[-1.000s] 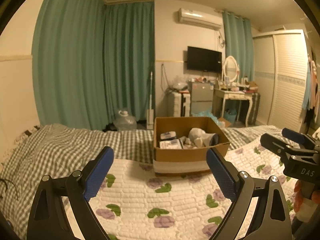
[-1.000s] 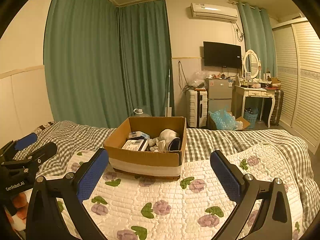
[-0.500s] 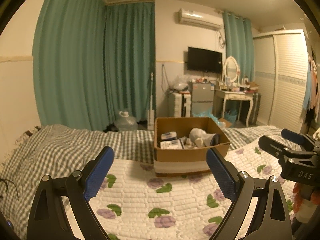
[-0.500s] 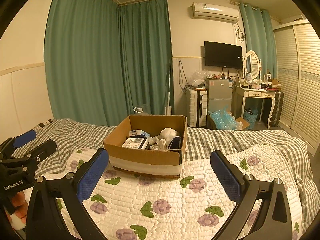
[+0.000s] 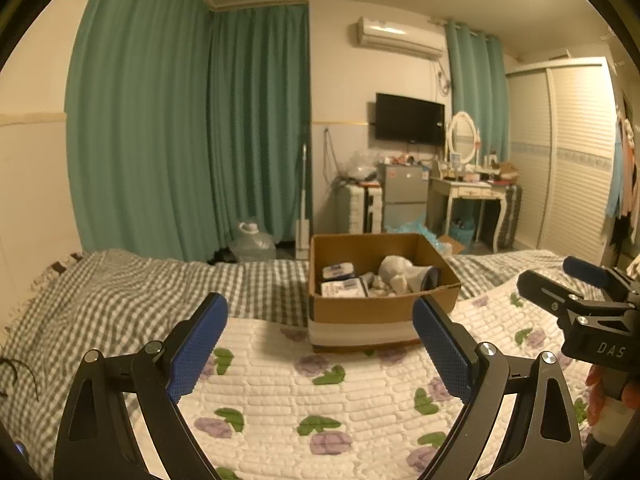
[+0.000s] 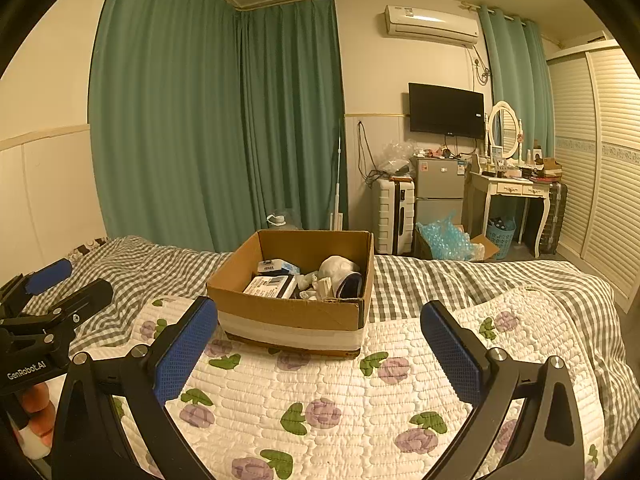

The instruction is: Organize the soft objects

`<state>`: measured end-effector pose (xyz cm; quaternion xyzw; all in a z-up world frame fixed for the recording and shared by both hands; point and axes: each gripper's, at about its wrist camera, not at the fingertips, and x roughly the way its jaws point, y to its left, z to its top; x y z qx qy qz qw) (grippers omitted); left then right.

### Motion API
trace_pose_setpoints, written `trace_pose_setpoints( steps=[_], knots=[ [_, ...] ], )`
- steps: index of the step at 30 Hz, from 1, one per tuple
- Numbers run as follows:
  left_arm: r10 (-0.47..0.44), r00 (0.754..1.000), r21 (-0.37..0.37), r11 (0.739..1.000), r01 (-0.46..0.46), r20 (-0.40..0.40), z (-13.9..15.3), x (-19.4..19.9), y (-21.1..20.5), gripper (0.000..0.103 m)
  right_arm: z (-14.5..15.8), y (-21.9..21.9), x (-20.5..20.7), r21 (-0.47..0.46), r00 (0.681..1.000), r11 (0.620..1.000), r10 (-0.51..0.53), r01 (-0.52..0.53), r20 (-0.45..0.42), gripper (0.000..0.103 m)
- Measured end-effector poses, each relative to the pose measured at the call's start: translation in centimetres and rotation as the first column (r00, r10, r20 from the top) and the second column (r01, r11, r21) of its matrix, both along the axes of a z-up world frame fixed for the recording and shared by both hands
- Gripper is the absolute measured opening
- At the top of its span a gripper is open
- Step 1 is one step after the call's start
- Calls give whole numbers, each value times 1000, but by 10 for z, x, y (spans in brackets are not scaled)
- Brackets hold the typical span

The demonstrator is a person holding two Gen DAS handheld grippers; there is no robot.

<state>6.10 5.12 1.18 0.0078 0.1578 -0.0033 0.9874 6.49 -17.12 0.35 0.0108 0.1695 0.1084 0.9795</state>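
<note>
The left hand-held gripper (image 5: 320, 344) is built from matte black triangular arms with cut-outs, silver round screws and blue textured pads (image 5: 198, 346). The right hand-held gripper (image 6: 318, 350) is made alike; "DAS" is printed on its black body, "GenRobot.AI" on the left one.

Ahead of the left tool (image 5: 320, 334), whose matt black arms carry blue pads (image 5: 198, 346) with a fine grid texture, sits a plain brown cardboard box (image 5: 380, 308) banded in white tape, on a puffy stitched cloth quilt (image 5: 320, 392). Beyond lies woven checked bedding (image 5: 132, 292).
</note>
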Motion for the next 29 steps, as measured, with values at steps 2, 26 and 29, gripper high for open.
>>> trace_pose_setpoints(
  steps=[2, 26, 29],
  knots=[
    [2, 1000, 3, 1000, -2, -1, 0, 0, 0, 95, 0, 0, 0, 0, 1000, 1000, 0, 0, 1, 102],
    [-5, 1000, 3, 1000, 5, -5, -1, 0, -1, 95, -8, 1, 1, -2, 1000, 1000, -4, 3, -16, 102],
    [-4, 1000, 6, 1000, 4, -4, -3, 0, -2, 95, -7, 1, 2, -4, 1000, 1000, -4, 4, -20, 102]
  ],
)
